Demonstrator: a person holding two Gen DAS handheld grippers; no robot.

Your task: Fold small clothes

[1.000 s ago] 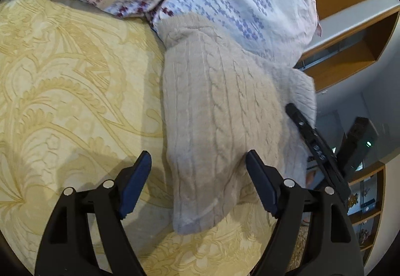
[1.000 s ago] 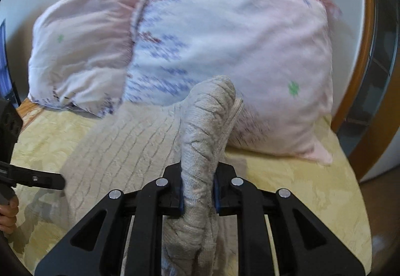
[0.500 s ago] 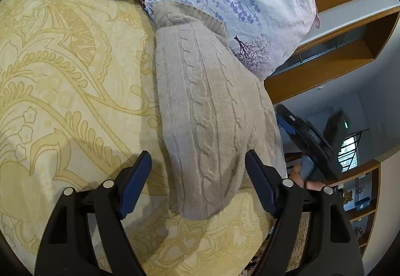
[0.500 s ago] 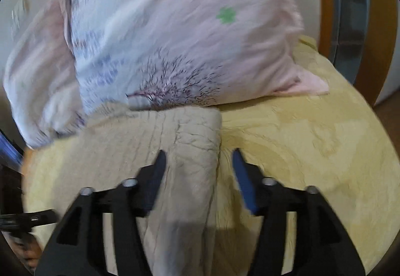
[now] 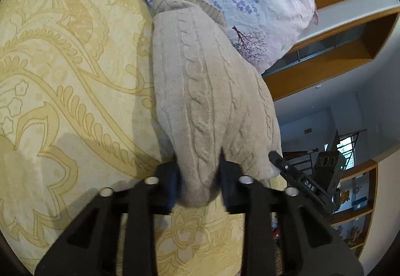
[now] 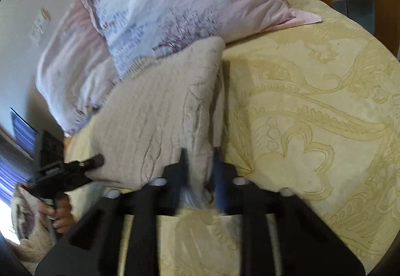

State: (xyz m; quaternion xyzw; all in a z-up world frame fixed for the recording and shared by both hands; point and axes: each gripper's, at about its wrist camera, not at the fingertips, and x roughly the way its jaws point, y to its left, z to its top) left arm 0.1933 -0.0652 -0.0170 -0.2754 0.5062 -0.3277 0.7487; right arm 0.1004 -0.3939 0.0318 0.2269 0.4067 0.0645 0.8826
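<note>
A beige cable-knit sweater (image 5: 207, 91) lies folded into a long strip on the yellow patterned bedspread (image 5: 62, 91), its far end against the pillows. My left gripper (image 5: 198, 176) is shut on the sweater's near end. In the right wrist view the sweater (image 6: 155, 111) lies the same way, and my right gripper (image 6: 200, 171) is shut on its other near corner. Each gripper shows at the edge of the other's view: the right one in the left wrist view (image 5: 295, 173), the left one in the right wrist view (image 6: 72, 168).
Two floral pillows (image 6: 160, 1) lean at the head of the bed, touching the sweater's far end. Wooden shelves (image 5: 337, 33) stand beyond the bed on the right. A hand (image 6: 60, 211) holds the left gripper near the bed's left edge.
Both grippers have closed on the sweater's near end. A second ago the right held a raised fold, then let it drop and opened; the left was open around the sweater.
</note>
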